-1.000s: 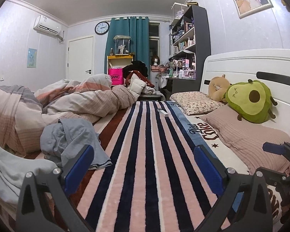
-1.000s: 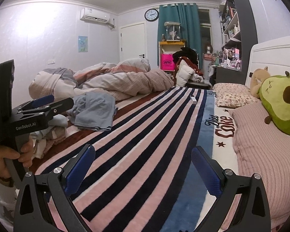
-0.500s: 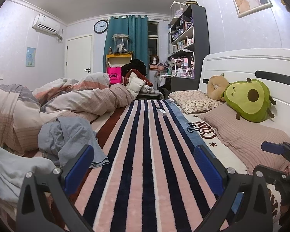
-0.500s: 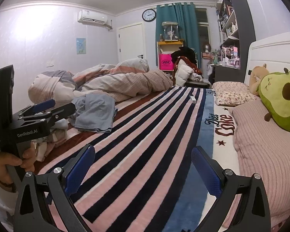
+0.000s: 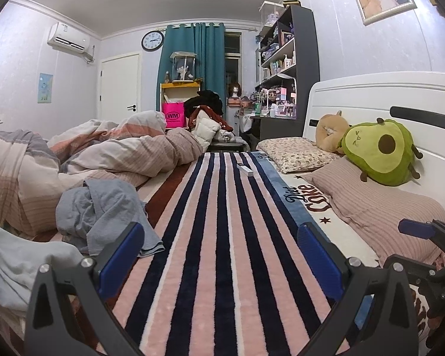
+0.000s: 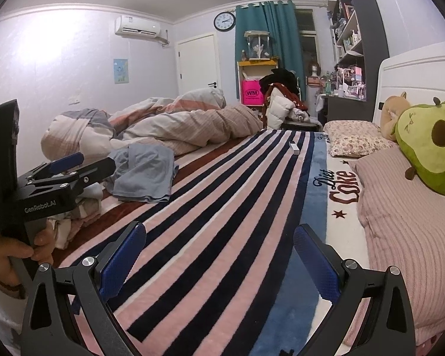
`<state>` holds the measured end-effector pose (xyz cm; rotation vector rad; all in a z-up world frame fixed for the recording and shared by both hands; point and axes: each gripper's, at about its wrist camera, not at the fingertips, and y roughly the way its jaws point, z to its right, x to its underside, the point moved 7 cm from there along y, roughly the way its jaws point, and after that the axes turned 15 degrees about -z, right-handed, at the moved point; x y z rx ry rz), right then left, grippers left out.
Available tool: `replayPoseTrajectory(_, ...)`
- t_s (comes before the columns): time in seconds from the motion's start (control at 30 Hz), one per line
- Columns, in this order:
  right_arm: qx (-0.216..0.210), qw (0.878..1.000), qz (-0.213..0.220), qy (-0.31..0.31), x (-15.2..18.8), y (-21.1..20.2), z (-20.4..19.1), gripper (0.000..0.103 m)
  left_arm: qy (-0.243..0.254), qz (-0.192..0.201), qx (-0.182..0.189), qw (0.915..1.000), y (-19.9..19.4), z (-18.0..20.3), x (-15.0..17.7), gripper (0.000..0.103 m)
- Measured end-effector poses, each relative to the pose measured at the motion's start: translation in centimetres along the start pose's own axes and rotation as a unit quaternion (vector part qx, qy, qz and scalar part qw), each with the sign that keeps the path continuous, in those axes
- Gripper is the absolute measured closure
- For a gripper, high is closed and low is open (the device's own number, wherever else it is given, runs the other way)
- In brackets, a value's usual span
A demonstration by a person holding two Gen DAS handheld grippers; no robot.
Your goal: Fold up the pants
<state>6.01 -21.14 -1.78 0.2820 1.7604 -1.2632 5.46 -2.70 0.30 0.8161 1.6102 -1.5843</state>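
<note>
Crumpled grey-blue pants (image 5: 103, 210) lie on the left side of the striped blanket (image 5: 222, 237); they also show in the right wrist view (image 6: 142, 172). My left gripper (image 5: 219, 255) is open and empty, low over the blanket, with the pants just left of its left finger. My right gripper (image 6: 219, 258) is open and empty over the blanket's middle, right of the pants. The left gripper also shows from the side at the left of the right wrist view (image 6: 86, 163), held by a hand.
A bunched striped duvet (image 5: 89, 154) fills the far left. Pillows (image 5: 370, 201) and an avocado plush (image 5: 382, 151) lie along the right by the headboard. A small white box (image 5: 245, 169) sits far up the blanket. A pale garment (image 5: 17, 261) lies at near left.
Both grippers have drifted slightly; the views shift a little to the right and lower. Both stay open and empty. The pants have not moved.
</note>
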Motion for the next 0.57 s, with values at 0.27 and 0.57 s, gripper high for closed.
replayPoseTrajectory(0.27, 0.0, 1.0, 0.0, 0.0, -0.02, 0.0, 0.06, 0.003, 0.003, 0.0, 0.0, 1.0, 0.06, 0.17, -0.01, 0.001)
replayPoseTrajectory(0.57, 0.0, 1.0, 0.0, 0.0, 0.05, 0.01, 0.18, 0.004, 0.006, -0.001, 0.005, 1.0, 0.24, 0.69, -0.08, 0.001)
